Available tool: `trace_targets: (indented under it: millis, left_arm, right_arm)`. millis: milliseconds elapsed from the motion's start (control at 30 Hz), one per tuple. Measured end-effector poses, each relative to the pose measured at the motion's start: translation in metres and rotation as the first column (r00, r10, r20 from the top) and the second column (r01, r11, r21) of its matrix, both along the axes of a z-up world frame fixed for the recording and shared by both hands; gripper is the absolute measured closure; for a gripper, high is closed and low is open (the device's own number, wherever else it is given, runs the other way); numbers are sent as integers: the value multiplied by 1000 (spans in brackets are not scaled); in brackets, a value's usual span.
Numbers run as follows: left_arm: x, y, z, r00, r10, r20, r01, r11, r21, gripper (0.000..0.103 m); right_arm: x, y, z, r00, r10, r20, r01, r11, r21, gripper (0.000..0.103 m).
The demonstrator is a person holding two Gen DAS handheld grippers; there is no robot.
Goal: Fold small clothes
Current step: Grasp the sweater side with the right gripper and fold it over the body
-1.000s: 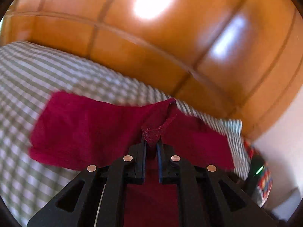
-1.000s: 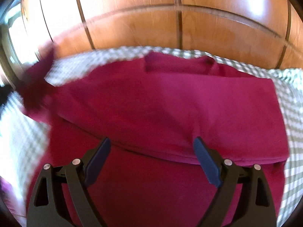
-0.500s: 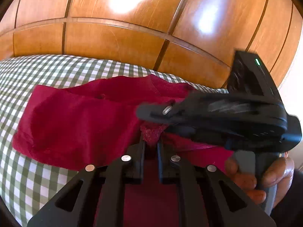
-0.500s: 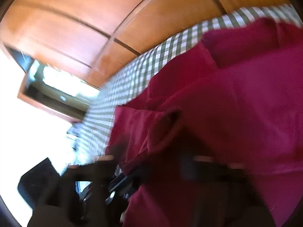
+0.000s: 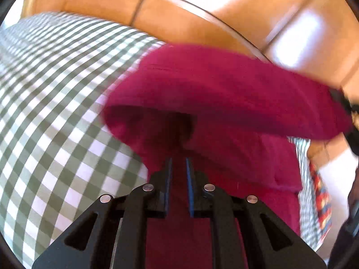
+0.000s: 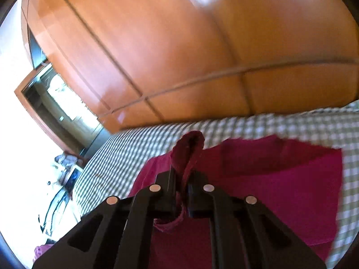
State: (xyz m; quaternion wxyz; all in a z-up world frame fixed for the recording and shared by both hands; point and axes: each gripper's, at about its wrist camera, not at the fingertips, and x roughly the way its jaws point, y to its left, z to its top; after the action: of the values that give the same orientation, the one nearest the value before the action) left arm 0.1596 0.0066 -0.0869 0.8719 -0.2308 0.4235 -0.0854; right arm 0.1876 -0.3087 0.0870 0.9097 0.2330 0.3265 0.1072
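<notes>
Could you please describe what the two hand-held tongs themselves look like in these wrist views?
Both the left tongs and the right tongs are matte black plastic, built from angular arms with triangular cut-outs. Each has four round silver pins across its linkage. Blue pads line the inner faces of the left fingers; the right pads are mostly hidden. No cables, markings or sleeves show.

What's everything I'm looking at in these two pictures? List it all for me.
red garment: one, dark red, on the bed, partly lifted
checked bedcover: one, green and white, under the garment
wooden panelling: orange-brown, glossy, behind the bed
patterned cloth: one, red, blue and yellow, at the bed's right edge
window: one, bright, far left
left tool: one, black, shut on the garment
right tool: one, black, shut on a garment fold
</notes>
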Motion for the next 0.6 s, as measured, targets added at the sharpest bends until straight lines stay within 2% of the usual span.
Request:
trace_targets:
  millis: [67, 133, 233, 333, 367, 433, 500, 600]
  left_arm:
    - [2, 4, -2, 1000, 24, -11, -24, 1000, 3, 93]
    - [4, 3, -4, 999, 27, -20, -26, 999, 19, 93]
    - [1, -1, -7, 999, 6, -32, -4, 999, 37, 93]
    - [-2, -9, -7, 1000, -16, -26, 18, 996, 88, 93]
    - [-3, -11, -6, 999, -21, -26, 24, 994, 105, 93]
    - [-4, -11, -4, 999, -32, -25, 35, 992, 119, 93]
    - [-9, -11, 3, 998, -56, -9, 56, 991, 122, 93]
    - [-18, -12, 19, 994, -100, 40, 95, 990, 103, 93]
  right_arm:
    - [-4, -24, -10, 998, -53, -26, 53, 999, 0, 97]
    - [-10, -58, -35, 987, -131, -90, 132, 991, 7, 97]
    - [-14, -99, -83, 952, -222, -210, 231, 973, 21, 97]
    - [-16, -124, -124, 931, -218, -293, 256, 962, 99, 95]
    - [-19, -128, -137, 920, -228, -318, 279, 952, 125, 91]
    - [-27, -133, -147, 921, -227, -317, 296, 936, 190, 66]
    - [-36, -133, -150, 932, -216, -293, 288, 929, 233, 62]
    - [-51, -129, -149, 945, -190, -267, 265, 923, 280, 46]
